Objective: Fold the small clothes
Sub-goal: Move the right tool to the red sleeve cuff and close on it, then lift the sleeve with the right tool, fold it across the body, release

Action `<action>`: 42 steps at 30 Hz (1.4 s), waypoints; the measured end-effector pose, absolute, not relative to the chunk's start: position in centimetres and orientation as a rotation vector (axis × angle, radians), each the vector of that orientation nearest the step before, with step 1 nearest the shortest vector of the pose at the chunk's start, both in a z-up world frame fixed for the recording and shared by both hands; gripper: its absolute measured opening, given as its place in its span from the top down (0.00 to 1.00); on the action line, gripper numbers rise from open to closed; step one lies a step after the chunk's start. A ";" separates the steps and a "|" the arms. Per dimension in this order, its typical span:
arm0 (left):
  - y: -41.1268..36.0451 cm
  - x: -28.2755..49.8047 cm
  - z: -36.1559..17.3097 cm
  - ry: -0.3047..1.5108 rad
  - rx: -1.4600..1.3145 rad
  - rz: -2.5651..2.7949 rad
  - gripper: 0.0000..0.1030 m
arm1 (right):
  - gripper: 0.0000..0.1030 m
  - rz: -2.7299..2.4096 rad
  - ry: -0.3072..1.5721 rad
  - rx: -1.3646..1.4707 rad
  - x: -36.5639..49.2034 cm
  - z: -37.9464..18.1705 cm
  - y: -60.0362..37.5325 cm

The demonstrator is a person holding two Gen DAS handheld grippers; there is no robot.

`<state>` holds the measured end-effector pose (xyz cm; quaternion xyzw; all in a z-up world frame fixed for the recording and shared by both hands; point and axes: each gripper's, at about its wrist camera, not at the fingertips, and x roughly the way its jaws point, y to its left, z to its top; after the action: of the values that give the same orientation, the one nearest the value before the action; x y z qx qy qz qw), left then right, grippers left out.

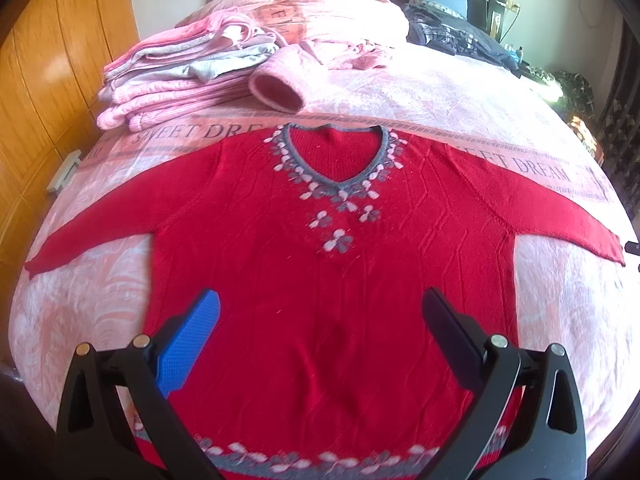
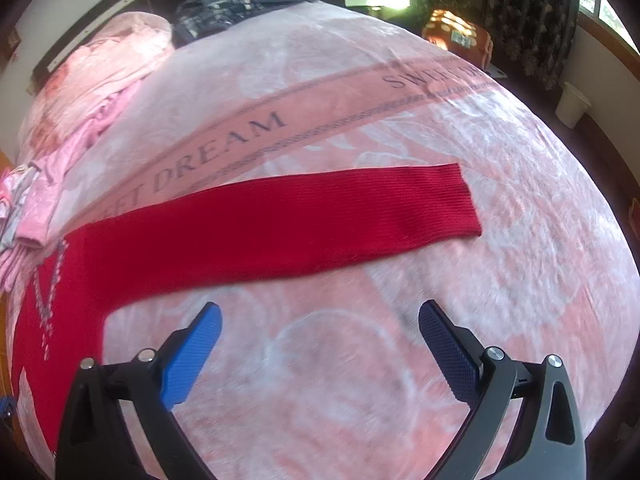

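A red knitted sweater [image 1: 320,260] with a grey V-neck and white-grey flower trim lies flat, face up, on the pink bedspread [image 1: 440,92], both sleeves spread out. My left gripper [image 1: 320,304] hovers open above its lower body, holding nothing. In the right wrist view the sweater's right sleeve [image 2: 280,224] stretches across the bedspread [image 2: 360,360], its cuff at the right. My right gripper [image 2: 320,316] is open over bare bedspread just below that sleeve, a little apart from it.
A stack of folded pink and grey clothes [image 1: 180,68] sits at the far left of the bed, with a pink sleeve [image 1: 276,88] hanging toward the sweater. Dark clothes [image 1: 452,32] lie by the headboard. A wooden wardrobe [image 1: 52,80] stands left; a white bin [image 2: 572,104] stands right.
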<state>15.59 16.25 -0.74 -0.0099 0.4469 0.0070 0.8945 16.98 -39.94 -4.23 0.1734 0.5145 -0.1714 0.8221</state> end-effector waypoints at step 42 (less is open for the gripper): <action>17.8 18.7 -5.3 1.005 -0.005 0.039 0.03 | 0.90 -0.163 1.040 0.310 23.2 -5.8 -37.9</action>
<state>18.74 17.78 -5.28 -0.0025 0.4814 0.0189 0.8763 23.24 -37.90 -5.81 0.1473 0.4944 -0.0774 0.8532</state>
